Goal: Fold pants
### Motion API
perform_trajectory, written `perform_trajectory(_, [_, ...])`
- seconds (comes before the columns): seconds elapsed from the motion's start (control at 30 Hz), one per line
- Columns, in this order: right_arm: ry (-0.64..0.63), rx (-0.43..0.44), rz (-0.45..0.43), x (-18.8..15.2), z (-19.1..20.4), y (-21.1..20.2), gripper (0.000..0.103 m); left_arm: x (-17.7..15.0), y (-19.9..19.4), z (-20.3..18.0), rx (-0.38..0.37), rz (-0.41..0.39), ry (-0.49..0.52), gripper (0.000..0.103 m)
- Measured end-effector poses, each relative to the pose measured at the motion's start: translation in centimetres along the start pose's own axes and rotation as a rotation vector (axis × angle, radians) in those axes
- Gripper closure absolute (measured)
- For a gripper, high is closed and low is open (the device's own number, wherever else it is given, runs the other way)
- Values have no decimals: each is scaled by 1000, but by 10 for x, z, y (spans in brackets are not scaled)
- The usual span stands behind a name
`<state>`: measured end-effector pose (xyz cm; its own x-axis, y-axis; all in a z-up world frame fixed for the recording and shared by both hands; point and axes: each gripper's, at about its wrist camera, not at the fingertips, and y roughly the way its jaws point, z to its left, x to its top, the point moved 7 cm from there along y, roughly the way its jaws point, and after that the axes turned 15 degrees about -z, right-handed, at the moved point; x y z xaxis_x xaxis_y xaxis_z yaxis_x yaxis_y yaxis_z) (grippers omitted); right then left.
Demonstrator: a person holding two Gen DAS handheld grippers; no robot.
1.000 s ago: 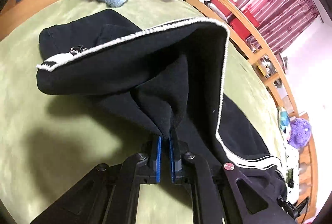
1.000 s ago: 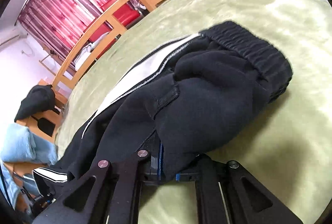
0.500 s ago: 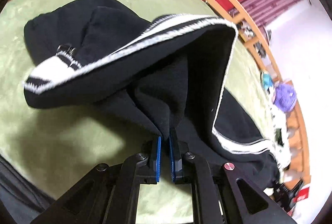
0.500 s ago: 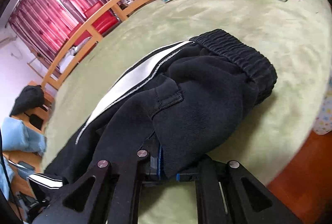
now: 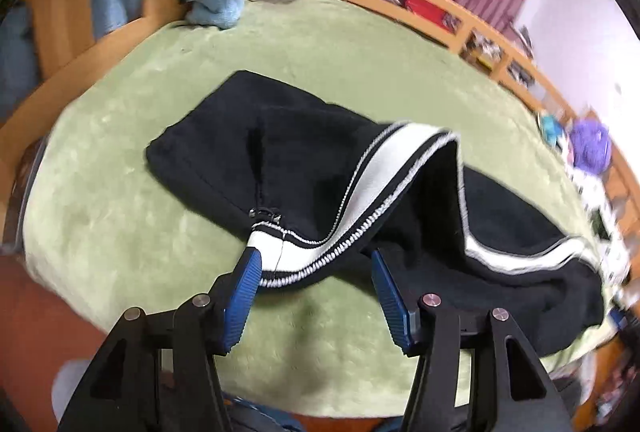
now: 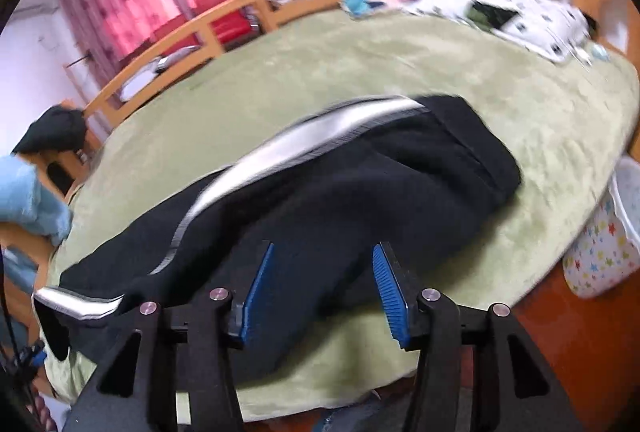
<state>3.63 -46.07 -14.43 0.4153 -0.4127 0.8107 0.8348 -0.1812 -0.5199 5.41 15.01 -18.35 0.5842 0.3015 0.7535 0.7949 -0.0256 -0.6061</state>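
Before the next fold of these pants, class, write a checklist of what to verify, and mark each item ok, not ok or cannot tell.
1. Left gripper let go of the pants: ok, jaws opening, pads apart.
2. Right gripper let go: ok, jaws opening, cloth lies between the pads.
3. Pants rest on the green blanket: ok.
4. Fold lies flat: not ok, the white stripe humps up.
5. Waistband smooth: cannot tell, blurred.

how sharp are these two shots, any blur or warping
Left wrist: pants fairly sharp, edges smeared, fisheye bends the bed rail. Right wrist: heavy motion blur, white stripe streaked, pillow smeared; gripper fingers crisp.
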Motion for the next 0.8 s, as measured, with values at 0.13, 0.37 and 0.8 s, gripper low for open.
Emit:
perform_trajectory(0.13, [-55,41,0,-3,35,-7,53,9,28,-20,-14,-18,52,69])
perform_trajectory(0.37, [-62,51,13,-10,66,-3,53,103,26,-41,-115,-161,-19,97])
perform_trajectory(0.8, [-311,228,105,-36,177,47,44,132,118,-18,90,19,-27,82])
